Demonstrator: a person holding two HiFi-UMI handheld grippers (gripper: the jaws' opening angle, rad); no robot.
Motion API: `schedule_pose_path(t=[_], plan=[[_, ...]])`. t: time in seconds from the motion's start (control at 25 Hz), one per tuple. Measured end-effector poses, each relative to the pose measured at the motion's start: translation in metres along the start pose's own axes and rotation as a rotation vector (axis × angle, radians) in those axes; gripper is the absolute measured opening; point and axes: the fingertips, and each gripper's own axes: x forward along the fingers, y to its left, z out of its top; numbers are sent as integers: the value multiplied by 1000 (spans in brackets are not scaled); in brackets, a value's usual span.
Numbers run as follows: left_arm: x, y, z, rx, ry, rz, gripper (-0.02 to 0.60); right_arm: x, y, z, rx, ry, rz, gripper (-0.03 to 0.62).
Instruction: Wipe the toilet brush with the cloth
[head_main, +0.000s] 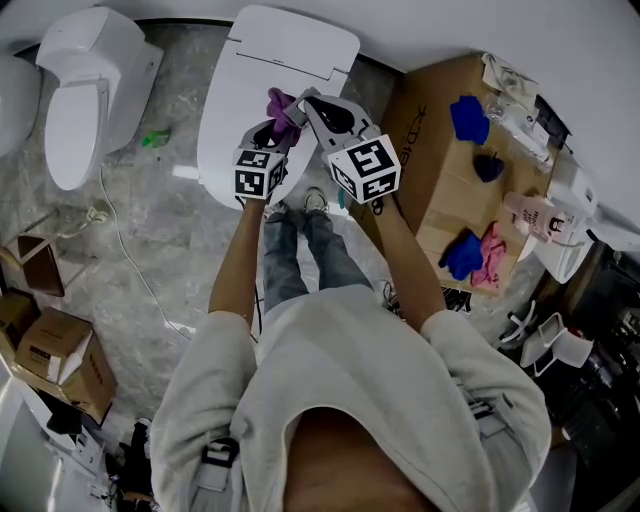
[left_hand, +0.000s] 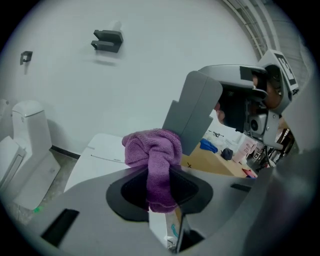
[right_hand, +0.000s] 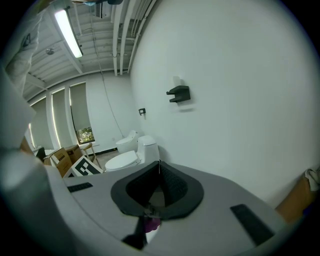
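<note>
Left gripper (left_hand: 161, 172) pinches a bunched purple terry cloth (left_hand: 152, 147) upright, seemingly ready for wiping, over the closed white toilet lid (head_main: 270, 60). Right gripper (right_hand: 159, 167) hangs just beside it, jaws pressed together on nothing I can see. No toilet brush shows anywhere.

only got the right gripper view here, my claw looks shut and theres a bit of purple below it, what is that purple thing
observer: That is a purple terry cloth. It is bunched up and clamped in the left claw.
operator: ok and whats underneath us, i only see wall and far toilets
observer: The left claw and the right claw are both held above the closed white toilet lid.
</note>
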Motion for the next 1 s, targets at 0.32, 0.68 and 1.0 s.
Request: schedule_pose_path(t=[0.32, 0.68, 1.0], plan=[[24, 6, -13, 4, 63, 3, 109, -4, -2, -2, 0, 0, -8, 31], [20, 14, -31, -33, 83, 22, 109, -3, -1, -1, -5, 5, -1, 31], [-43, 16, -19, -48, -32, 92, 109, -5, -6, -4, -3, 7, 1, 31]])
